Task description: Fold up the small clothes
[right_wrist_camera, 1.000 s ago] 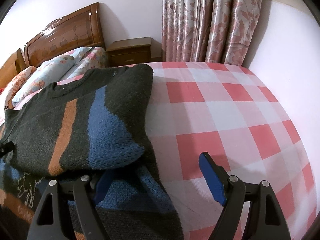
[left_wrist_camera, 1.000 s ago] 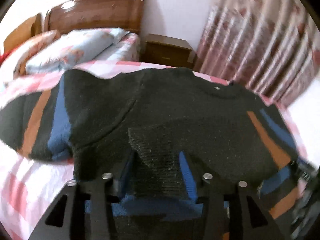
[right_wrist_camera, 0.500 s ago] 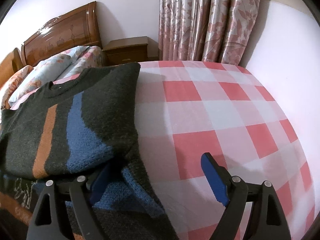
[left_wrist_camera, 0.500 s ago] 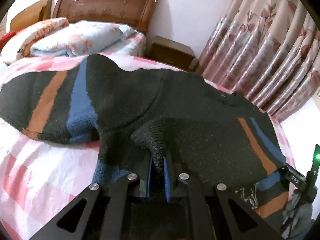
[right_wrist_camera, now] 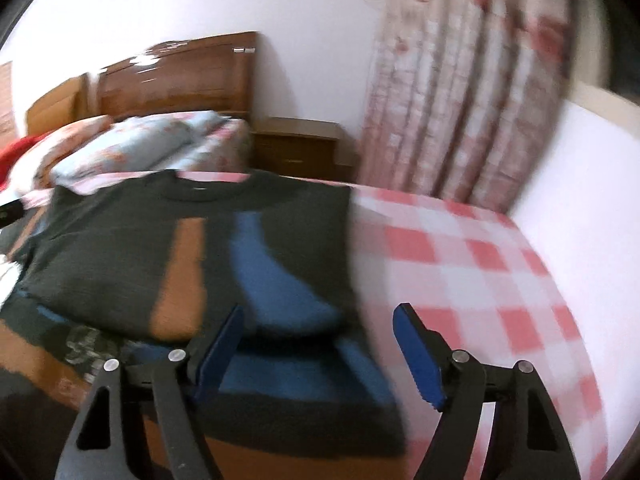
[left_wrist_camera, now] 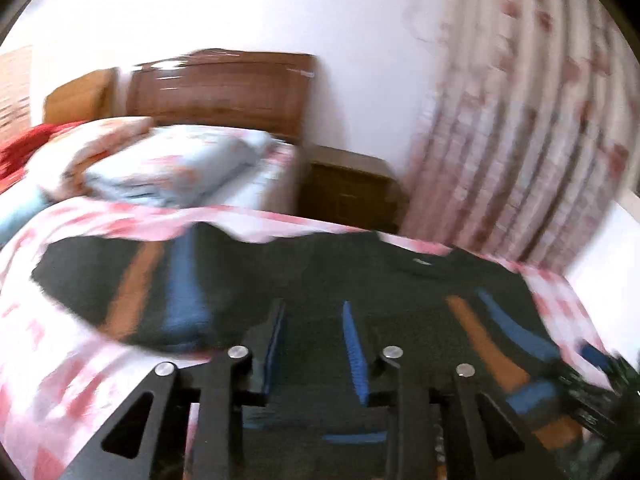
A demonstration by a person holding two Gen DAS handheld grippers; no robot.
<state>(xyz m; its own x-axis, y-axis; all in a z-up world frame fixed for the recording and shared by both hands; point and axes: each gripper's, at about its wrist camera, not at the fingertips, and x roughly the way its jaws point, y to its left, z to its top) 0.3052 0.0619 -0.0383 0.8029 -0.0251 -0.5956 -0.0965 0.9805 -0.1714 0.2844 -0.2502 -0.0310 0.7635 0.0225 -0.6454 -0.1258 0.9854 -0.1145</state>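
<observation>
A dark knitted sweater with orange and blue stripes lies spread across the pink-and-white checked bedspread of a bed, its collar toward the wooden headboard and its lower hem at the near edge of the bed, under both tools. In the right wrist view one sleeve lies folded in over the body, and the right side of the garment runs parallel to the bare stretch of bedspread that reaches the bed's right edge. In the left wrist view the other sleeve lies out to the left on the bedspread. The knit looks thick, soft and limp, likely light enough for one pinch but prone to sag and stretch, so a hold on a doubled edge such as the hem or a cuff seems the safest. The left gripper hangs above the body of the sweater with its blue-padded fingers parted and nothing between them. The right gripper stands wider apart over the sweater's near right corner, also empty; whether its pads touch the cloth cannot be told through the motion blur.
</observation>
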